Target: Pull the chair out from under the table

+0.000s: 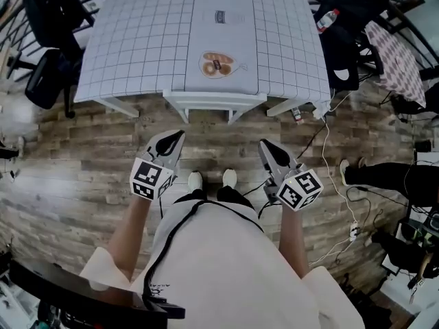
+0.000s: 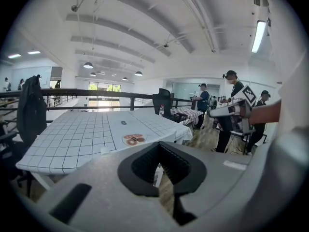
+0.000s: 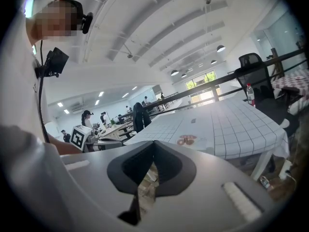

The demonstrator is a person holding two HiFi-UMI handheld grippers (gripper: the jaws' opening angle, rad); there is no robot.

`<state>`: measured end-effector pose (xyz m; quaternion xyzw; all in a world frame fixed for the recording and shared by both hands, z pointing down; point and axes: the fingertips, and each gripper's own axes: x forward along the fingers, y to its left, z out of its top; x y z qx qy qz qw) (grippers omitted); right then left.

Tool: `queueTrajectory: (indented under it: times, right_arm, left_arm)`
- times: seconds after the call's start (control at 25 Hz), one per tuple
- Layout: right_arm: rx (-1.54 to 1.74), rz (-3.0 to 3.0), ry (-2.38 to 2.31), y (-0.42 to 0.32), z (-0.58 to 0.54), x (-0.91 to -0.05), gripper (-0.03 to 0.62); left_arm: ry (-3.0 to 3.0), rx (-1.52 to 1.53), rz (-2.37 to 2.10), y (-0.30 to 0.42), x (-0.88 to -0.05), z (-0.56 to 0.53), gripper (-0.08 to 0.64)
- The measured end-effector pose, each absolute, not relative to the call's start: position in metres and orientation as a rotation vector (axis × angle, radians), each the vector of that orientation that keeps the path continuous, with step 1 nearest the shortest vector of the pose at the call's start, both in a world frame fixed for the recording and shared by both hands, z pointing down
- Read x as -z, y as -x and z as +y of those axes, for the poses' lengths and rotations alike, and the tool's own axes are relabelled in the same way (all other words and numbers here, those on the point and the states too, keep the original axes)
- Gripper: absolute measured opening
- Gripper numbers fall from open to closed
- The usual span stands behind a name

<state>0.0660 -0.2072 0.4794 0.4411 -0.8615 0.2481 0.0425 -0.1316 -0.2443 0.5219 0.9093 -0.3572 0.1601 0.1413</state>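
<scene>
In the head view the white chair [image 1: 213, 101] is tucked under the table [image 1: 140, 40], which wears a white grid cloth. Only the chair's top rail and front legs show past the cloth's near edge. My left gripper [image 1: 175, 138] and right gripper [image 1: 265, 145] hover over the wooden floor a short way in front of the chair, pointing at it, apart from it. Both are shut with nothing between the jaws. The left gripper view shows its shut jaws' tip [image 2: 160, 144] below the table [image 2: 72, 134]. The right gripper view shows the same [image 3: 154, 143], with the table [image 3: 227, 124] ahead.
Black office chairs [image 1: 51, 74] stand left of the table. A dark chair with bags [image 1: 346, 46] and a bottle [image 1: 328, 19] stands at its right. Cables [image 1: 328, 149] and a power strip [image 1: 353, 230] lie on the floor at right, by another person's legs [image 1: 384, 173].
</scene>
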Motion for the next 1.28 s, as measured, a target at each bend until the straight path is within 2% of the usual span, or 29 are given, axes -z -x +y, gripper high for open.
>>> queueTrajectory:
  times: [0.32, 0.4, 0.6, 0.84, 1.0, 1.08, 1.28]
  right_arm:
    - [-0.304, -2.5, -1.032, -0.072, -0.291, -0.498, 0.006]
    - [-0.238, -2.468, -0.97, -0.073, -0.308, -0.507, 0.009]
    - [-0.181, -2.37, -0.838, -0.075, -0.342, -0.535, 0.059]
    - [-0.068, -2.216, -0.674, -0.071, -0.36, -0.58, 0.19]
    - [0.018, -2.09, -0.561, -0.073, -0.37, -0.611, 0.246]
    - [0.051, -2.039, -0.503, -0.073, -0.374, -0.624, 0.265]
    - [0.088, -1.942, -0.387, -0.071, -0.383, -0.651, 0.255]
  left_arm:
    - [-2.617, -0.711, -1.151, 0.14, -0.539, -0.29, 0.006]
    - [-2.636, -0.778, -1.158, 0.141, -0.54, -0.305, 0.028]
    - [-2.683, -0.977, -1.146, 0.137, -0.547, -0.349, 0.038]
    - [-2.694, -1.339, -1.003, 0.14, -0.593, -0.381, 0.182]
    - [-2.68, -1.621, -0.808, 0.138, -0.628, -0.392, 0.266]
    - [-2.681, -1.725, -0.714, 0.134, -0.641, -0.397, 0.282]
    - [-2.653, -1.912, -0.5, 0.126, -0.667, -0.399, 0.293]
